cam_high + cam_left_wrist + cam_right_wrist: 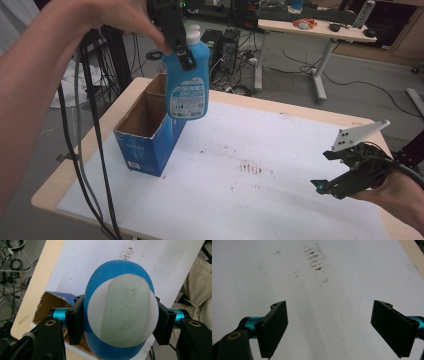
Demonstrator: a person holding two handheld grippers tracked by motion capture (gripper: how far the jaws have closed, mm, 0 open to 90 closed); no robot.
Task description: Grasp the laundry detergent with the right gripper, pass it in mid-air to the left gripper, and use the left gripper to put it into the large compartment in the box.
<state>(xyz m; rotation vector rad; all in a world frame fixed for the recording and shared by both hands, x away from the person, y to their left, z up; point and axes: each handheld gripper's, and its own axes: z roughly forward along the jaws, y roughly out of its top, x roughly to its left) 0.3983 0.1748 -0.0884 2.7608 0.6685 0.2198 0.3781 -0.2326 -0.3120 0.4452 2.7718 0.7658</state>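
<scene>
My left claw [181,47] grips the blue bottle [187,82] above the box [145,135] at ten o'clock; right claw [332,172] gapes empty; next, lower it inside

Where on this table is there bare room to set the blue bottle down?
The white sheet is bare from the cardboard box across to the right tool, apart from brown stains. It is crowded only at the left, around the box under the bottle.

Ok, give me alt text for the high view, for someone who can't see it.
The left gripper holds a blue bottle with a white cap in the air above an open blue cardboard box on a white-covered table. The right gripper hovers open near the table's right edge.
</scene>
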